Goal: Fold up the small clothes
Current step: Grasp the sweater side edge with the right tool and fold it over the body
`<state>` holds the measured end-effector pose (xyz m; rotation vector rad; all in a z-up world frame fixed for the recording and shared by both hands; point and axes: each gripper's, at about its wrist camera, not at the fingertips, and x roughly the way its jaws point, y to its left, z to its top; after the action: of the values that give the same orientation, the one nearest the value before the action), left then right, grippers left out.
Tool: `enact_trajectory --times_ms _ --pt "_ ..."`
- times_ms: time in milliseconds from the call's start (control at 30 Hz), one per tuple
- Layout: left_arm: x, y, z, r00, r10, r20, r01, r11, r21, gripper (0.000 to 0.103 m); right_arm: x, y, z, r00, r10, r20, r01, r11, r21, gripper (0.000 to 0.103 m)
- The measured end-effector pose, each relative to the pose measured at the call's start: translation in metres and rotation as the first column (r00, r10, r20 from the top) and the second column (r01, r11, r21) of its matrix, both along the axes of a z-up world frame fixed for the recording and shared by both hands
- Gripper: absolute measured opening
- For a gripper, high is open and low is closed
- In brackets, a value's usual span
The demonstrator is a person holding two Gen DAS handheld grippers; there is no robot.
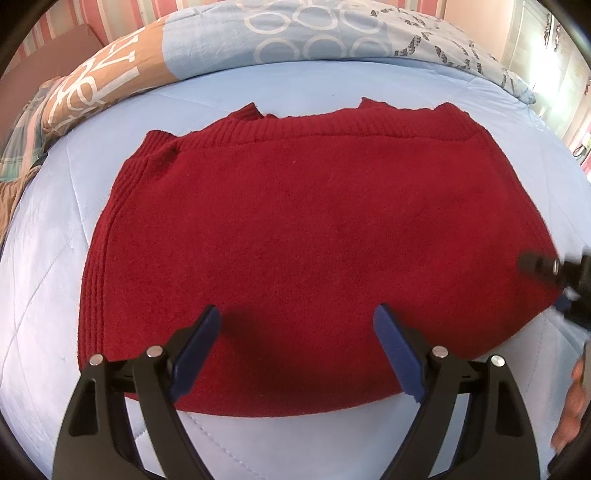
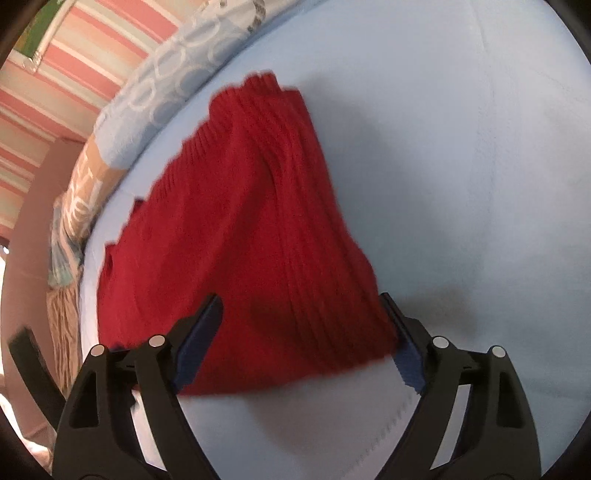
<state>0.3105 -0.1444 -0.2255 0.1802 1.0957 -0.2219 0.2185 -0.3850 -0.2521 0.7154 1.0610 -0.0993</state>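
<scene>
**Red knit folded on the bed, both tools spread wide**

Where the left wrist view looks down, we see a red knitted garment (image 1: 314, 229) lying flat on a pale blue quilted bed cover (image 1: 44, 266), filling the middle of the frame. Its ribbed band runs along the upper edge, and a second ribbed strip follows the left edge. Uneven layers of knit poke out past the top edge, so we take it to be folded over itself.

Left tool (image 1: 297, 317): jaws spread wide, blue pads facing each other, over the near edge of the garment at lower centre. Nothing lies between the fingers; whether the tips touch the knit we cannot tell.

Right tool (image 1: 546, 273): seen blurred at the right edge of the left view, at the garment's right corner. In the right wrist view the right tool (image 2: 303, 306) is also spread wide, straddling the near corner of the red knit. The right-hand pad (image 2: 404, 339) sits just beside the ribbed edge; contact is unclear because of blur.

A patterned duvet (image 1: 295, 33) in blue, tan and white rings is bunched along the top of the frame, beyond the garment. A striped pink wall (image 2: 74, 74) shows at upper left in the right view.
</scene>
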Motion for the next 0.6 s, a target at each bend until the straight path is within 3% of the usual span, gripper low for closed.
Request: enact_trajectory --times_ms 100,167,267,433,600 --pt "0.001 0.002 0.0 1.0 0.014 0.001 -0.014 1.0 -0.004 0.086 0.013 -0.006 0.001 1.0 -0.012 0.012 0.012 1.0 -0.006 0.067" --pt "0.003 0.002 0.0 1.0 0.023 0.001 -0.023 1.0 -0.013 0.086 0.014 -0.006 0.001 1.0 -0.005 0.002 0.005 1.0 -0.019 0.04" --pt "0.006 0.0 0.0 1.0 0.028 0.0 -0.028 0.999 -0.019 0.086 0.009 -0.002 0.004 1.0 0.027 0.016 -0.026 0.998 -0.053 0.025" --pt "0.013 -0.01 -0.01 1.0 0.022 0.003 -0.022 1.0 0.014 0.086 0.007 0.012 0.017 0.996 0.079 0.051 -0.07 0.986 -0.15 0.021" --pt "0.013 -0.016 -0.025 1.0 0.009 0.006 -0.009 0.998 0.055 0.087 0.006 0.018 0.023 0.993 0.088 0.074 -0.075 0.983 -0.17 0.021"
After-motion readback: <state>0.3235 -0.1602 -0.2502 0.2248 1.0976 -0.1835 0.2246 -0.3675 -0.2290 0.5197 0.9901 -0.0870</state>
